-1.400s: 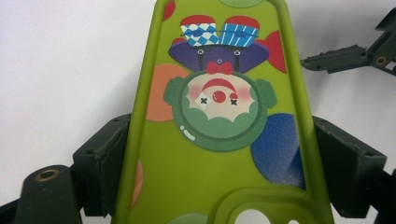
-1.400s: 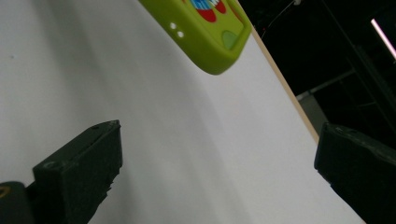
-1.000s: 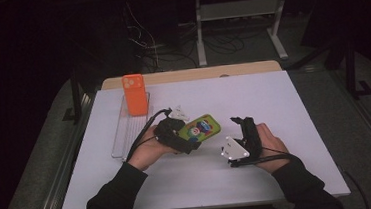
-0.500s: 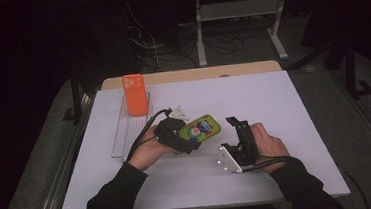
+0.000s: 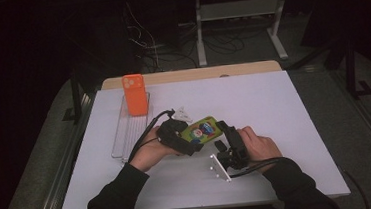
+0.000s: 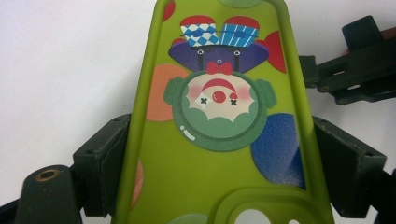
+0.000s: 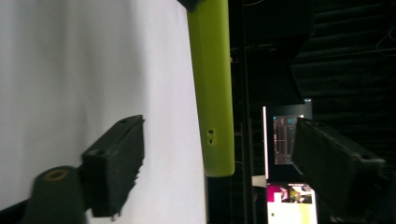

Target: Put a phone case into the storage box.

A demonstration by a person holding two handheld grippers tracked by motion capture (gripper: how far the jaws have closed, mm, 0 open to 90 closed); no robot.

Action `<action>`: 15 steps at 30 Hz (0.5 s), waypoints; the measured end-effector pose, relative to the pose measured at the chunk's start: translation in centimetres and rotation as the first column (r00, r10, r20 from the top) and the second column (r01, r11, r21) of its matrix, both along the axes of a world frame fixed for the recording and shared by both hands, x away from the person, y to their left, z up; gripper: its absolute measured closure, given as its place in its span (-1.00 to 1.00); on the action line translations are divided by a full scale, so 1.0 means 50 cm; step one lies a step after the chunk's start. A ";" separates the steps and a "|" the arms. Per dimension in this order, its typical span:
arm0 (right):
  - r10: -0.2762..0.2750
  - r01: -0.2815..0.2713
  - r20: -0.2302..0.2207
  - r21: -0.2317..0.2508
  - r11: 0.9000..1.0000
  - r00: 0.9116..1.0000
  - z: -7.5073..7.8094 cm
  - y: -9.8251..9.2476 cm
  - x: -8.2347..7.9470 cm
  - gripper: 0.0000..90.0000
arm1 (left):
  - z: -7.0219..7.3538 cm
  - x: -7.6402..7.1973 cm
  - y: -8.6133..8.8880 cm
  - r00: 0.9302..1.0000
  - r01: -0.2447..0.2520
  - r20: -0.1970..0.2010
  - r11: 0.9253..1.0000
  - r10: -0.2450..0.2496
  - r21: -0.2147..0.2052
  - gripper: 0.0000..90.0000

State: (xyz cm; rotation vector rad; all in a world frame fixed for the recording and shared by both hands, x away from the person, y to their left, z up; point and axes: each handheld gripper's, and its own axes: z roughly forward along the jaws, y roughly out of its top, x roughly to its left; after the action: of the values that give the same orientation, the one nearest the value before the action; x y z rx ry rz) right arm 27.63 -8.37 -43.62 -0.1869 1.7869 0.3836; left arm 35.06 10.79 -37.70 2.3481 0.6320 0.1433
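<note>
Right gripper (image 5: 224, 134) slid in toward the green phone case (image 5: 203, 129), jaws just closing but apparently not touching it yet, while the left gripper (image 5: 192, 140) clamped its sides above the table (image 5: 273, 102).

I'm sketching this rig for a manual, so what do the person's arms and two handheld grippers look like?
Both forearms wear dark long sleeves. The left gripper and right gripper are black, blocky tools, each trailing a black cable. A grey three-cornered plate sits on each. In the gripper views the jaws are matte black rectangular blocks; a brass-coloured ring shows at lower left.
</note>
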 end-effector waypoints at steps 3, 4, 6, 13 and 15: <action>-0.002 0.003 0.017 -0.014 1.000 1.000 -0.004 0.005 -0.001 -0.43 | 0.001 -0.001 -0.001 1.000 0.012 0.006 1.000 -0.012 0.012 -0.66; -0.007 0.007 0.012 -0.016 1.000 1.000 -0.004 0.007 -0.002 -0.37 | 0.001 -0.001 -0.002 1.000 0.017 0.007 1.000 -0.017 0.017 -0.66; -0.005 0.006 0.020 -0.027 1.000 1.000 -0.006 0.009 -0.003 -0.23 | 0.000 -0.003 -0.005 1.000 0.022 0.002 1.000 -0.022 0.016 -0.66; 0.010 -0.009 0.037 -0.041 0.999 0.999 -0.010 0.014 -0.011 0.20 | -0.003 -0.009 -0.014 1.000 0.023 0.004 1.000 -0.023 0.011 -0.66; 0.016 -0.014 0.039 -0.037 0.999 0.999 -0.009 0.014 -0.012 0.29 | -0.004 -0.010 -0.016 1.000 0.016 0.004 1.000 -0.016 0.004 -0.66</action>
State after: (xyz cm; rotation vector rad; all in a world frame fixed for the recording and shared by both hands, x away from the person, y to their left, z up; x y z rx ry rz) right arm 27.02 -7.66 -44.08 -0.2321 1.7555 0.3557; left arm 34.56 10.00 -37.92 2.3558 0.6110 0.1417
